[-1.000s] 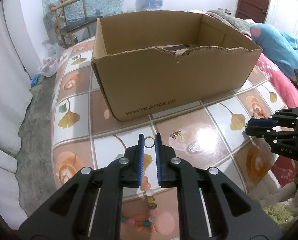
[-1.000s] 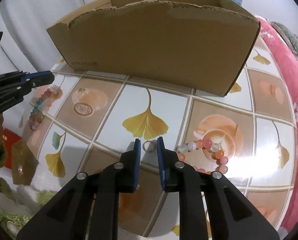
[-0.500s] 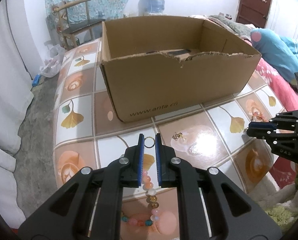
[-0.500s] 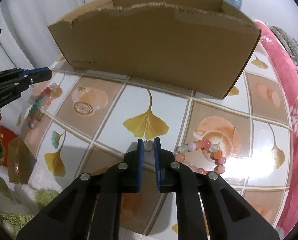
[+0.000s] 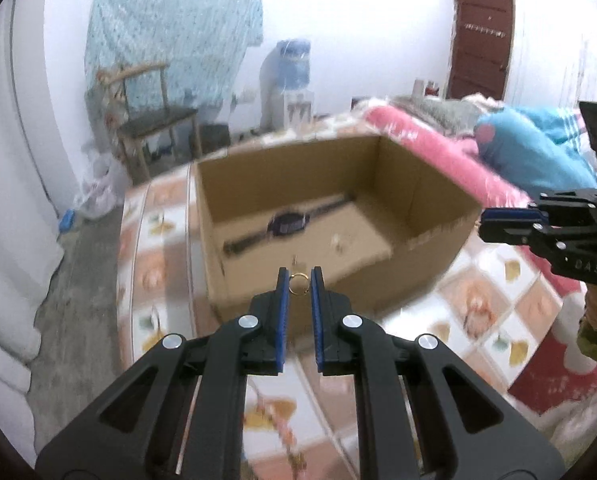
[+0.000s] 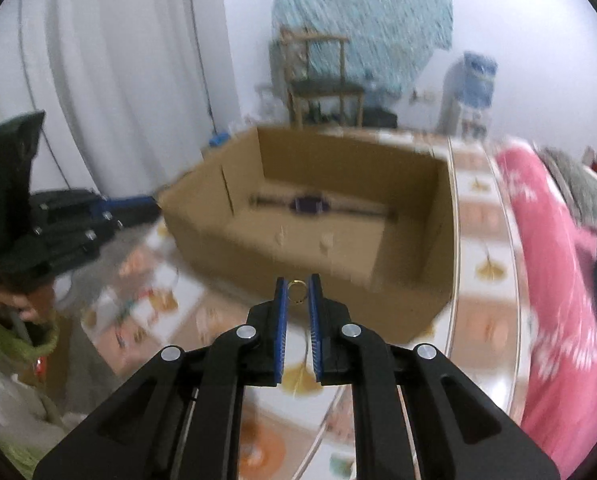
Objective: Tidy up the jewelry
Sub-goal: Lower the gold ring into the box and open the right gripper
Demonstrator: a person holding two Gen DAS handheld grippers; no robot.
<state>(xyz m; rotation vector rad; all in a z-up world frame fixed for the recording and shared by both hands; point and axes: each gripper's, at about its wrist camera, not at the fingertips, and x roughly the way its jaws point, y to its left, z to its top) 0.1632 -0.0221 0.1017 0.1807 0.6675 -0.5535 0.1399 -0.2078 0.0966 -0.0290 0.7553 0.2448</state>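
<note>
My left gripper [image 5: 298,282] is shut on a small gold ring [image 5: 299,283], held in the air just in front of the open cardboard box [image 5: 430,240]. My right gripper [image 6: 297,290] is shut on another gold ring [image 6: 297,292], also raised before the box [image 6: 414,276]. Inside the box lie a dark wristwatch [image 5: 288,224], also in the right wrist view [image 6: 308,205], and a few small pale pieces [image 6: 325,241]. Bead bracelets on the tiled table [image 5: 494,320] are blurred. Each gripper shows in the other's view, the right one [image 5: 510,224] and the left one [image 6: 130,210].
The box stands on a table with ginkgo-leaf tiles [image 6: 482,268]. A pink blanket [image 6: 550,280] lies to the right. A wooden chair [image 5: 154,120] and a water dispenser [image 5: 290,80] stand by the far wall. White curtains [image 6: 110,80] hang at the left.
Both grippers have lifted off the table with their rings and risen to the box's rim, so its inside now shows. The views are motion-blurred.
</note>
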